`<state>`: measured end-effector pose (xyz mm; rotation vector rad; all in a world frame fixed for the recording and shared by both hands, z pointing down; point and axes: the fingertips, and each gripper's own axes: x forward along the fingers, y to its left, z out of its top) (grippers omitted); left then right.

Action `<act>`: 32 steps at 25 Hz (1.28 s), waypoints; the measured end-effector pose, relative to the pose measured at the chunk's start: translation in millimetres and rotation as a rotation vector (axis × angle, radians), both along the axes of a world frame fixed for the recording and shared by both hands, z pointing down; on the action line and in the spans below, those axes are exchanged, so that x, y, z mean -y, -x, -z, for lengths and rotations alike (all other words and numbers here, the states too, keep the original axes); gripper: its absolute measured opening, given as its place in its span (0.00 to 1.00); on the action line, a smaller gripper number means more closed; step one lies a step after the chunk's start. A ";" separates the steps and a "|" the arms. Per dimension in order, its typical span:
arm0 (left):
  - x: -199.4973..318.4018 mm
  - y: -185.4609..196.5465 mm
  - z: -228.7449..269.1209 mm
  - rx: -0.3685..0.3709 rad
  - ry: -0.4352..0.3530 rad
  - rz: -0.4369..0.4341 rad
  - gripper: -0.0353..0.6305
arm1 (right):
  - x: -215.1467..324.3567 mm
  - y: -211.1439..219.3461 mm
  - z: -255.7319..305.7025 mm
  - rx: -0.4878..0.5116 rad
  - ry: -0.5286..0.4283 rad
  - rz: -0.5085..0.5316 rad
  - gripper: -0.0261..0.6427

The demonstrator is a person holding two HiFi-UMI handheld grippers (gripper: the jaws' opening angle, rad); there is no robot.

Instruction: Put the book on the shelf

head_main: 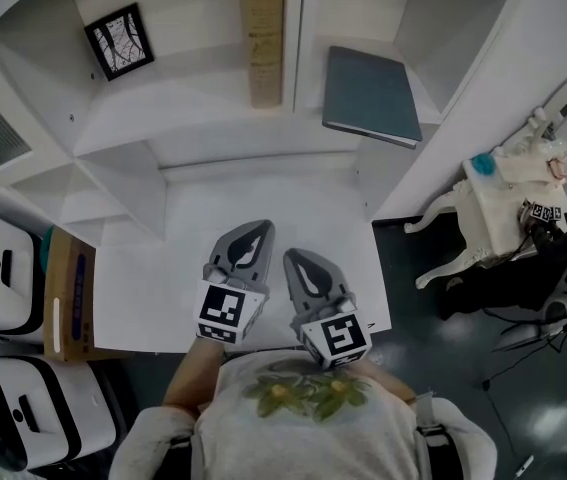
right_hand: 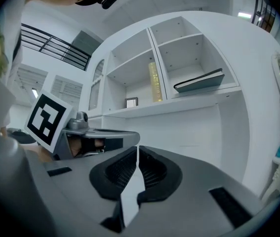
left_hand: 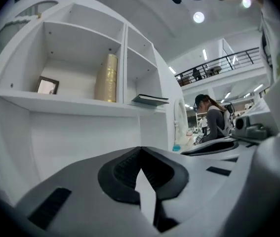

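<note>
**Book shelved; both claws shut and empty.**

The book (head_main: 370, 96) lies flat in the upper-right bay of the shelf (head_main: 193, 118), clear of both claws, with its near edge about level with the front lip of its board. The left gripper (head_main: 253, 233) and the right gripper (head_main: 298, 263) sit side by side at lower centre of the head view, over the white top (head_main: 143, 288) and well apart from the book. Each gripper's own view shows its jaws closed together with nothing between them. A tan box (head_main: 262, 36) stands in the centre bay and a frame (head_main: 119, 41) in the upper-left bay, neither one touched. Judgement: placement appears complete, and at most the book could be pushed further in.
</note>
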<state>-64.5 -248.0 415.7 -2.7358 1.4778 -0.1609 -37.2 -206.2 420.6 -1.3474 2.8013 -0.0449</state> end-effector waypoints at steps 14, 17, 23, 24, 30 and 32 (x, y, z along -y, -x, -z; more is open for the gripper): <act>-63.6 -3.8 -35.6 -0.093 0.132 -0.020 0.09 | -26.9 0.1 -23.2 -0.022 0.053 0.057 0.09; -72.8 -4.7 -38.5 -0.112 0.149 -0.016 0.09 | -32.8 2.9 -24.5 -0.015 0.070 0.065 0.09; -84.8 -8.0 -45.7 -0.120 0.177 -0.017 0.09 | -37.9 3.4 -28.3 -0.015 0.090 0.074 0.09; -85.7 -8.4 -47.2 -0.118 0.180 -0.017 0.09 | -38.4 3.5 -28.8 -0.016 0.090 0.075 0.09; -86.7 -9.9 -54.1 -0.108 0.200 -0.008 0.09 | -43.6 2.1 -36.3 -0.026 0.118 0.087 0.09; -86.0 -10.7 -54.9 -0.106 0.203 -0.009 0.09 | -44.7 2.4 -38.9 -0.028 0.126 0.092 0.09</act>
